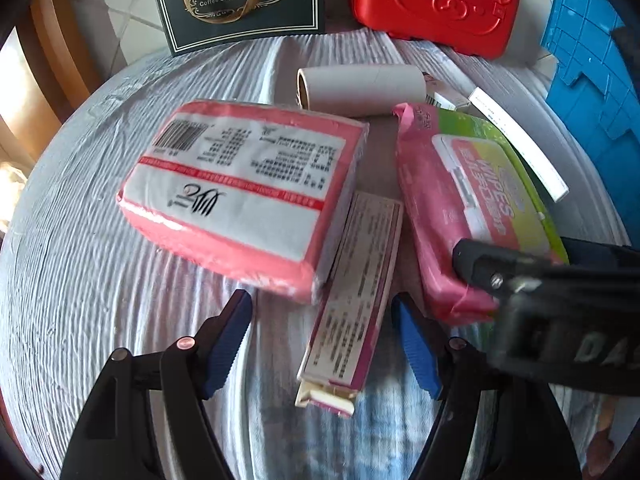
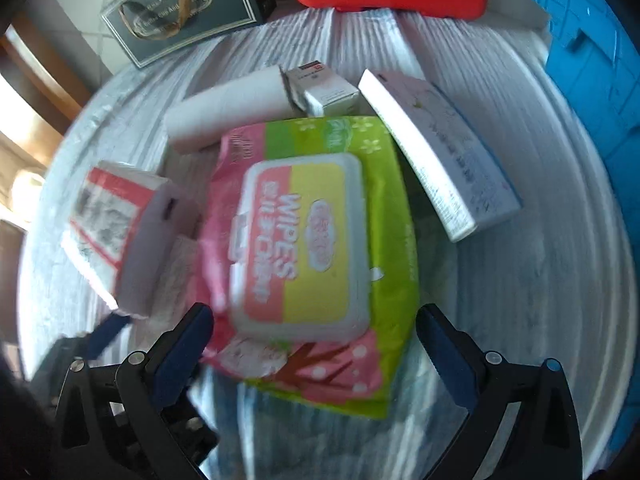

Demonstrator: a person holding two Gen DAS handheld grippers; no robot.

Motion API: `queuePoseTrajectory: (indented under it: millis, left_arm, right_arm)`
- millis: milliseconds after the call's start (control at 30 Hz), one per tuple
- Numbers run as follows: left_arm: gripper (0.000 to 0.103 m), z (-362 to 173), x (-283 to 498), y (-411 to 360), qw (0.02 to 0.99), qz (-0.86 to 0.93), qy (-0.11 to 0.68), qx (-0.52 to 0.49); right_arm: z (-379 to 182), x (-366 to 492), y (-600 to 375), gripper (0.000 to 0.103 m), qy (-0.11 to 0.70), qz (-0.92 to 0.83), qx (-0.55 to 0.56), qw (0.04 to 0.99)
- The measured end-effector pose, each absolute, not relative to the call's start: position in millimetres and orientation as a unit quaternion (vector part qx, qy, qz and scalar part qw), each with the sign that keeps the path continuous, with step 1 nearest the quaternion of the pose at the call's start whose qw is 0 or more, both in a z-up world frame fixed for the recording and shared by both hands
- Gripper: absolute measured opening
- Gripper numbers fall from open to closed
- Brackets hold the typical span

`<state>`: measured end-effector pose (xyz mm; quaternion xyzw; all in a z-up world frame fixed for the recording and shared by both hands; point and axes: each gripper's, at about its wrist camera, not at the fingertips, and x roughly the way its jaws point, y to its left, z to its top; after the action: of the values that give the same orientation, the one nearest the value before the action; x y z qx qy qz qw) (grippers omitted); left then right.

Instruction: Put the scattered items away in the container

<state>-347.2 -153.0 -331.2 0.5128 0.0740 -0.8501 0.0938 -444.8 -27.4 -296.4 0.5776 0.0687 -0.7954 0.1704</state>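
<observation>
Both views look down into a white ribbed tub [image 1: 80, 280] [image 2: 540, 300] that holds several items. A pink tissue pack [image 1: 244, 196] [image 2: 128, 232] lies at the left, a narrow pink-edged box [image 1: 356, 288] beside it, a pink and green wipes pack [image 1: 476, 208] [image 2: 312, 256] in the middle, a white roll [image 1: 360, 88] [image 2: 228, 108] behind. My left gripper [image 1: 320, 344] is open, its fingers either side of the narrow box. My right gripper [image 2: 316, 340] is open, its fingers astride the near end of the wipes pack; it also shows in the left wrist view [image 1: 540, 292].
A flat white box [image 2: 440, 152] leans at the tub's right and a small carton [image 2: 324, 88] lies by the roll. Behind the tub stand a dark "Coffee Cup" gift box [image 1: 240, 4], a red plastic case [image 1: 436, 0] and a blue crate [image 1: 596, 80].
</observation>
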Motion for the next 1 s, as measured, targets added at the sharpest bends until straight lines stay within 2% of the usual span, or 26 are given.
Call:
queuePoseTrajectory:
  millis: [67,133,167,233,400,567,700,800,1000]
  left_arm:
    - [0.071,-331,-349,-154,0.096,-0.852,0.076,0.510]
    - [0.060,-330,-348,-155,0.098,-0.855,0.078,0.502]
    - [0.056,-329,-348,-154,0.097,-0.856,0.078,0.501]
    - [0.038,-327,-348,-153,0.088,-0.856,0.083,0.502]
    - [0.033,-326,-343,-149,0.075,-0.853,0.096,0.507]
    - [0.032,-325,-337,-147,0.075,-0.854,0.100,0.506]
    - [0.033,-325,-344,-147,0.079,-0.850,0.089,0.514]
    - [0.043,-325,-349,-145,0.085,-0.851,0.069,0.514]
    - [0.044,-327,-350,-147,0.083,-0.858,0.075,0.501]
  right_arm:
    - [-301,-446,-25,0.102,0.064,-0.794,0.580,0.174]
    - [-299,-444,-21,0.089,0.053,-0.792,0.581,0.181]
    - [-298,-443,-19,0.087,0.056,-0.792,0.579,0.183]
    - [-296,-441,-17,0.085,0.069,-0.792,0.578,0.185]
    - [-295,-437,3,0.085,0.069,-0.784,0.591,0.174]
    - [-292,-434,12,0.086,0.090,-0.785,0.588,0.172]
    - [-285,-433,7,0.103,0.089,-0.798,0.570,0.173]
    - [-283,-433,2,0.103,0.082,-0.801,0.567,0.174]
    - [-287,-435,-9,0.103,0.089,-0.805,0.562,0.167]
